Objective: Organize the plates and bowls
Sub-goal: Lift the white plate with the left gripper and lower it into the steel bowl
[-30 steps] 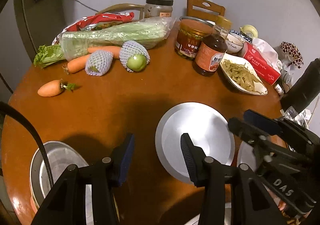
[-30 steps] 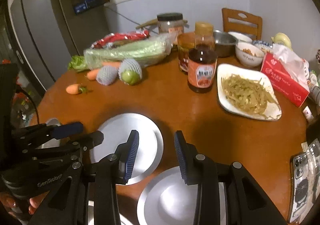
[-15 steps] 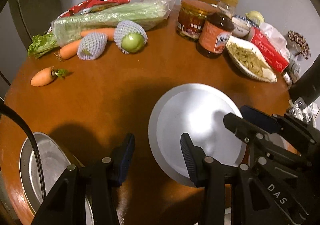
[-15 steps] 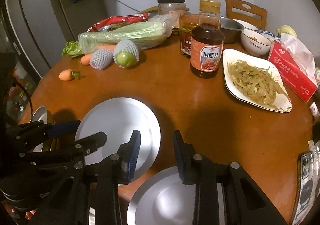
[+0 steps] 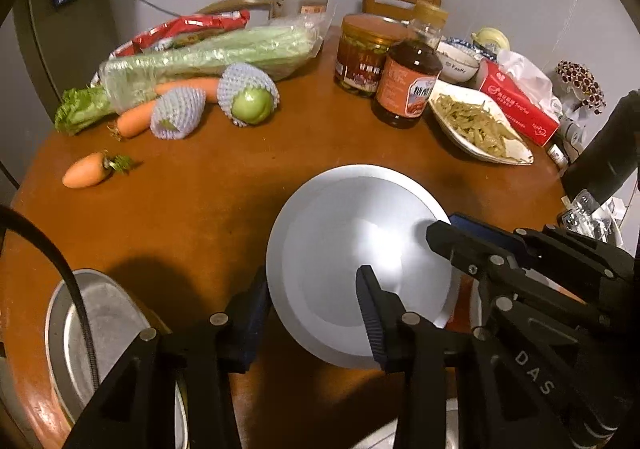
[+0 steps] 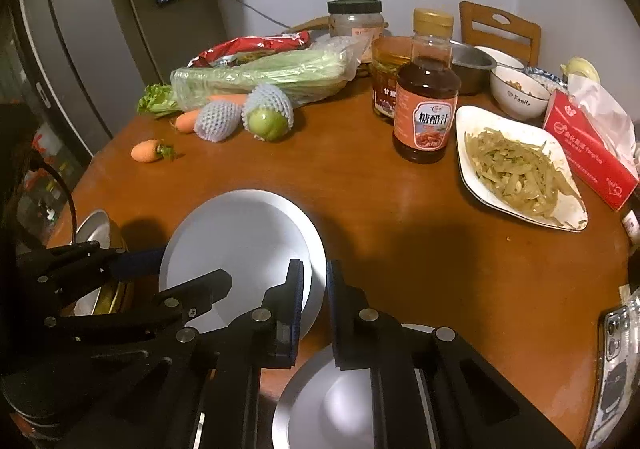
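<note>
Table (image 6: 400, 233): round brown wood top; bare room lies in its middle, between the produce at the back and the plates near the front rim.
Silver plate (image 5: 352, 249): raised and tilted above the front of the table, its right rim between the right gripper's pads.
Second silver plate (image 6: 344, 401): flat at the front edge, under the right gripper.
Metal bowl (image 5: 96, 329): at the front left rim.
Left gripper (image 5: 308, 313): fingers spread wide, straddling the raised plate's lower left rim; whether a pad touches, I cannot tell.
Right gripper (image 6: 314, 297): fingers narrowed to a slim gap, pinching that plate's edge; "DAS" is printed on its body in the left view.
Food dish (image 6: 520, 169): white, close to the right edge.
Sauce bottle (image 6: 426, 117): orange label, Chinese characters.
White bowl (image 6: 520, 97): reads "Family".
</note>
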A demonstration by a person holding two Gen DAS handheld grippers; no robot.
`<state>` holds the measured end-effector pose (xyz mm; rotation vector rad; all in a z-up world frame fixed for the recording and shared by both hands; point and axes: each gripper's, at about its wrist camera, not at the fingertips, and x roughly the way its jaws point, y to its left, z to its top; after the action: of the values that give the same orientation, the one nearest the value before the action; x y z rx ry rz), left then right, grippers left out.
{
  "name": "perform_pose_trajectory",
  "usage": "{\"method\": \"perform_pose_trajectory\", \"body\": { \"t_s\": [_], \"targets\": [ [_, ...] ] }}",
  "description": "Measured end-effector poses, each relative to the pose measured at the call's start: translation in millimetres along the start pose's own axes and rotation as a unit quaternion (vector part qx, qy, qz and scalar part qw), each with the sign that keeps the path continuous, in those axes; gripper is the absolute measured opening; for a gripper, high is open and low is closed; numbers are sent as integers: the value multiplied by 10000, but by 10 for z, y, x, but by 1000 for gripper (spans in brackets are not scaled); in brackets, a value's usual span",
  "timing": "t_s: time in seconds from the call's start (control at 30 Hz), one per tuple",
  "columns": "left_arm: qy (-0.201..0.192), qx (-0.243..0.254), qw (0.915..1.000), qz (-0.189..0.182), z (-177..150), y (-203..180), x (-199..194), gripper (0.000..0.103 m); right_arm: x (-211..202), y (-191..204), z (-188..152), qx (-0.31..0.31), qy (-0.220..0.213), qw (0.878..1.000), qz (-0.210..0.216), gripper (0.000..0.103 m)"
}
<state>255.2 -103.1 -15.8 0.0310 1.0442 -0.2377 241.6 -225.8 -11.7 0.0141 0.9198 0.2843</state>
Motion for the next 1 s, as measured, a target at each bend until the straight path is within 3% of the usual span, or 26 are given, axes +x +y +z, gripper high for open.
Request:
{"method": "perform_pose_trajectory", "body": {
  "t_s": [0.5,1.0],
  "targets": [
    [-565,33,9984,24,-113,2,-621,43,-632,251,-32,-193,-677,9975,82,14],
    [-852,213,9961,44,-382,-104,-998,43,-1048,395,-260,-246,-947,9952,65,15]
  ]
}}
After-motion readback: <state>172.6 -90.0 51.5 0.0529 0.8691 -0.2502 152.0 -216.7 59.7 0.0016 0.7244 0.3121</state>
